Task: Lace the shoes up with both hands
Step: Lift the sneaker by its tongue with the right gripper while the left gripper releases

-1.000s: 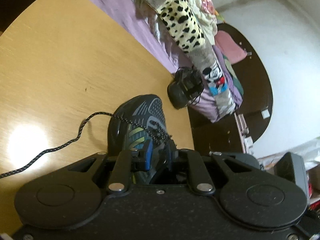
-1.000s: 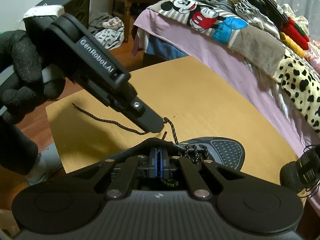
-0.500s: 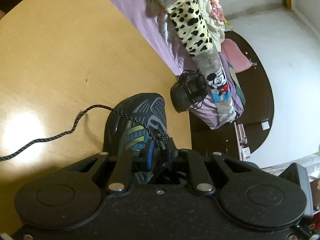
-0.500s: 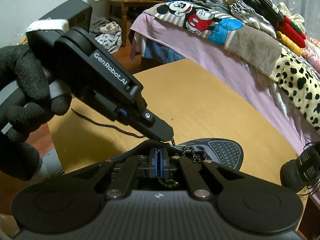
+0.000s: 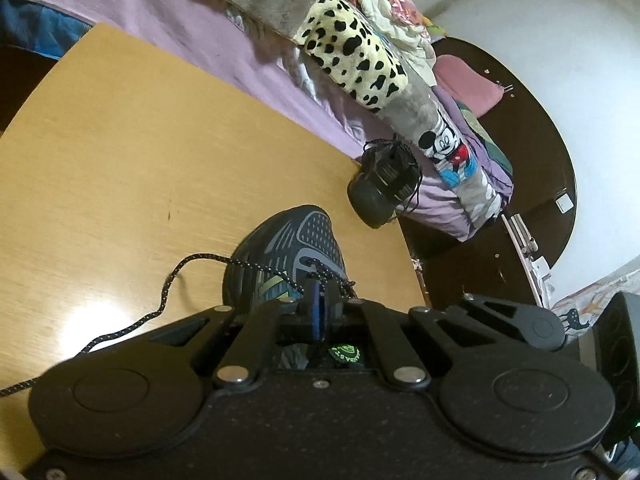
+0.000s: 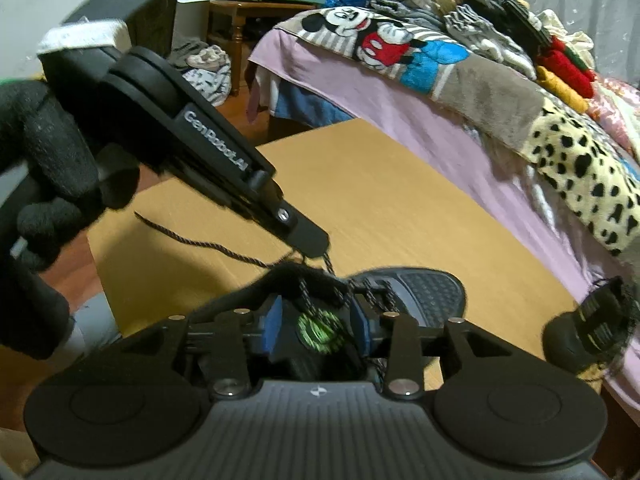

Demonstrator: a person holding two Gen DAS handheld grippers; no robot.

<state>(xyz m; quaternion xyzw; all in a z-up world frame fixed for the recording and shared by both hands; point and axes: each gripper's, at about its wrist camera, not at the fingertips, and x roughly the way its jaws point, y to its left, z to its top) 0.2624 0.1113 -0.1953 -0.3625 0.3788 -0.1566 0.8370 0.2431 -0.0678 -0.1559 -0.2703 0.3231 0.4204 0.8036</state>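
Note:
A dark grey and blue sneaker (image 5: 288,248) lies on the wooden table (image 5: 120,160), toe pointing away. Its black speckled lace (image 5: 172,280) trails left across the table. My left gripper (image 5: 320,294) is shut, pads together, pinching the lace over the eyelets. In the right wrist view the left gripper (image 6: 310,240) comes in from the left, and the lace (image 6: 329,264) hangs from its tip to the sneaker (image 6: 420,288). My right gripper (image 6: 316,322) is open, its blue pads (image 6: 272,326) apart on either side of the tongue with its green logo.
A second black shoe (image 5: 380,188) sits at the table's far right edge (image 6: 592,328). A bed piled with clothes (image 6: 480,80) borders the table. A black-gloved hand (image 6: 48,168) holds the left gripper. A speaker (image 5: 616,360) stands at the right.
My right gripper has gone from shut to open around the tongue. My left gripper closed on the lace above the eyelets and rose slightly.

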